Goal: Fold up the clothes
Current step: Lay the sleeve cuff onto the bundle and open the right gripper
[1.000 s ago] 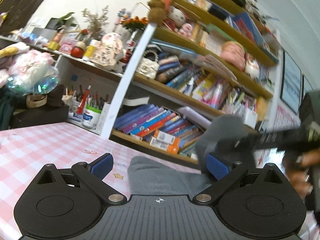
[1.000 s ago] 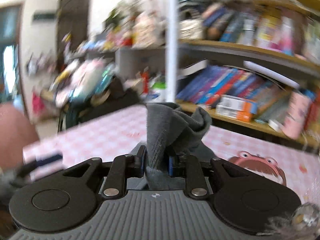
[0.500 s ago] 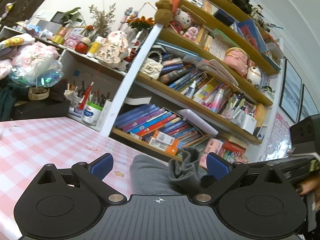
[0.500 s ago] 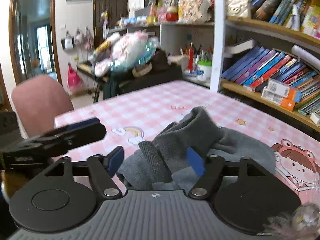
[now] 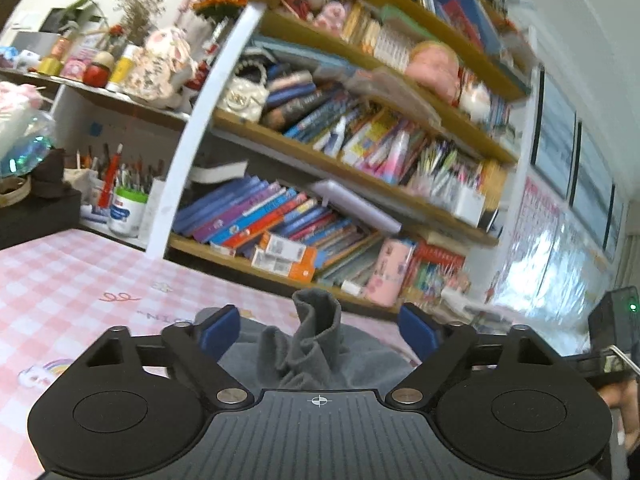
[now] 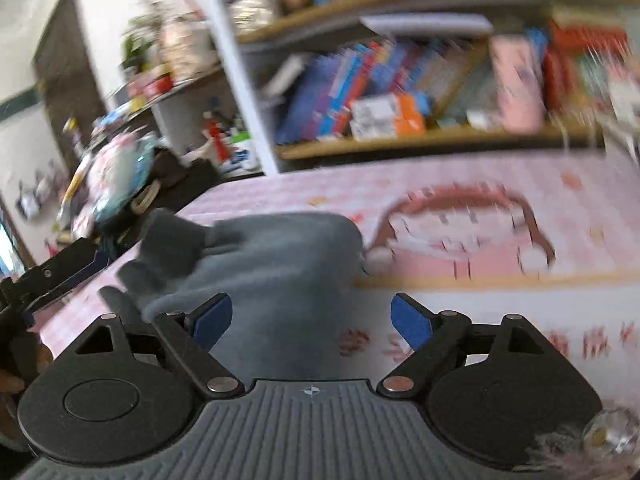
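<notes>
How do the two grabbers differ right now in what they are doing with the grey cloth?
The left gripper has a raised ridge of the grey cloth standing between its jaws, which have just been closing. The right gripper has flatter cloth and pink table cover between its jaws, which have just been opening. Both have blue pads, and neither presses on the cloth.

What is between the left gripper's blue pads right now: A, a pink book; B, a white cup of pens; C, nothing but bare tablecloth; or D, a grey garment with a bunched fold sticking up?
D: in the left wrist view the grey garment rises as a bunched fold between the open left gripper, its pads not pressing it.
</notes>
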